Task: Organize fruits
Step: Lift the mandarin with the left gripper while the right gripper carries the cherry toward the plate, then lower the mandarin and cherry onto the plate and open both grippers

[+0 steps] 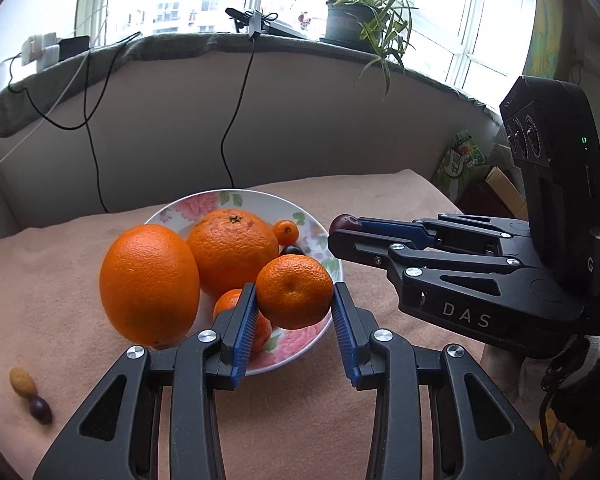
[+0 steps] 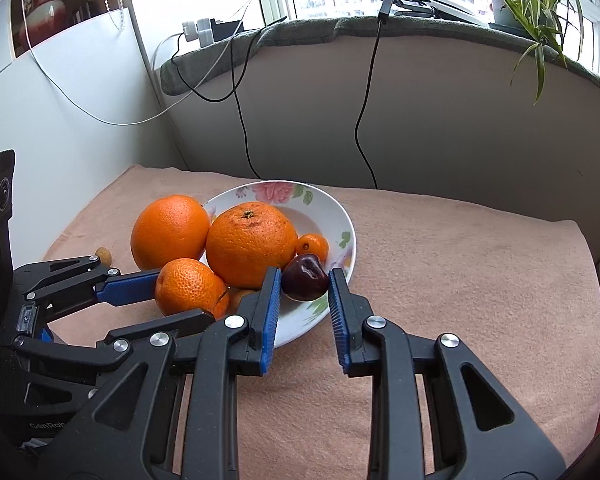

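Note:
My left gripper (image 1: 295, 289) is shut on a mandarin (image 1: 292, 300) over the near side of a flowered plate (image 1: 188, 208). In the plate lie a big orange with a stem scar (image 1: 232, 252), a kumquat (image 1: 286, 232), a dark fruit (image 1: 292, 250) and another mandarin (image 1: 262, 330). A smooth large orange (image 1: 150, 284) stands at the plate's left rim. My right gripper (image 2: 305, 280) is shut on a dark red fruit (image 2: 304, 274) above the plate's (image 2: 342, 220) near right rim. The right wrist view also has the left gripper (image 2: 188, 296) with its mandarin (image 2: 184, 284).
A yellowish small fruit (image 1: 22, 382) and a dark one (image 1: 40, 410) lie on the pink cloth (image 1: 60, 248) left of the plate. Black cables (image 1: 236, 112) hang from the sill with its potted plant (image 1: 352, 20). A green packet (image 1: 460, 160) stands past the table's right edge.

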{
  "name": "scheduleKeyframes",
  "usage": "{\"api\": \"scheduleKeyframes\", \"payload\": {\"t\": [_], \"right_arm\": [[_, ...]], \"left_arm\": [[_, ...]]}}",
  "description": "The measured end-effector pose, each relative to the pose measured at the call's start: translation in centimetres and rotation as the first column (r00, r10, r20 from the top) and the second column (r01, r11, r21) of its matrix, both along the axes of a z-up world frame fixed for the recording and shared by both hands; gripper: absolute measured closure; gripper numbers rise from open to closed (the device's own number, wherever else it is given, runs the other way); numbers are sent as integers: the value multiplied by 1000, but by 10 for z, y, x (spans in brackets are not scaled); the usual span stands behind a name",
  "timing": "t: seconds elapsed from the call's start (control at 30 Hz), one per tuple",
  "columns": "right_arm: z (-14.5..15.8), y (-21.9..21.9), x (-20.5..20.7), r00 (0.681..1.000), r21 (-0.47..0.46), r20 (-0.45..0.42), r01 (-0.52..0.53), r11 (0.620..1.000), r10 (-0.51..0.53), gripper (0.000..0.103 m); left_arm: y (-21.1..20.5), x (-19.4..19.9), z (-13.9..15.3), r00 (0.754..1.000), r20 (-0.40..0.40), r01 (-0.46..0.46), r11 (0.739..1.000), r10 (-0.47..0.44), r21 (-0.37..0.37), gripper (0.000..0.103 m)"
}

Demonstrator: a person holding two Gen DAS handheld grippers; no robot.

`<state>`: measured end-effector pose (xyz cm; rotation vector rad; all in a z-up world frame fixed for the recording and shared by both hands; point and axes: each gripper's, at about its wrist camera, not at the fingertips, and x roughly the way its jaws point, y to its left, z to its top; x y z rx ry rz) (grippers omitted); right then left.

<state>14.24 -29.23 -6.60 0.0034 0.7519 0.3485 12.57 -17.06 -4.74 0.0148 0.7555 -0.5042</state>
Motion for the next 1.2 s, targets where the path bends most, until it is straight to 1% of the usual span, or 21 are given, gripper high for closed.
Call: {"api": "scheduleKeyframes", "payload": {"t": [0.27,0.93,0.97,1.0,1.03,1.07,1.1,1.2], "right_arm": [[-10,-4,17,999,21,-37,5,1000,-4,78],[-14,-5,22,998,29,-62,4,1000,-2,78],[-14,-5,21,998,28,-63,4,1000,-3,78],[-14,-5,21,998,28,-63,5,1000,-3,78],[-14,-5,21,998,27,-63,5,1000,-4,77],[-14,-5,21,998,24,-61,7,1000,-5,74],[-13,-5,21,998,23,-58,11,1000,-10,65],[-12,-8,20,998,23,-52,26,999,-25,56]], "left_arm": [[-2,8,-3,1000,-9,3,1000,-3,1,67],[1,10,-4,1000,-14,-12,1000,12,-3,66],[1,10,-3,1000,-12,-12,1000,12,-2,64],[1,9,-3,1000,-11,-12,1000,12,-2,56],[1,9,-3,1000,-10,-16,1000,16,-4,53],[1,9,-2,1000,-10,-19,1000,19,-7,52],[1,9,-2,1000,-11,-21,1000,21,-9,52],[4,9,-2,1000,-12,-28,1000,28,-10,52]]}}
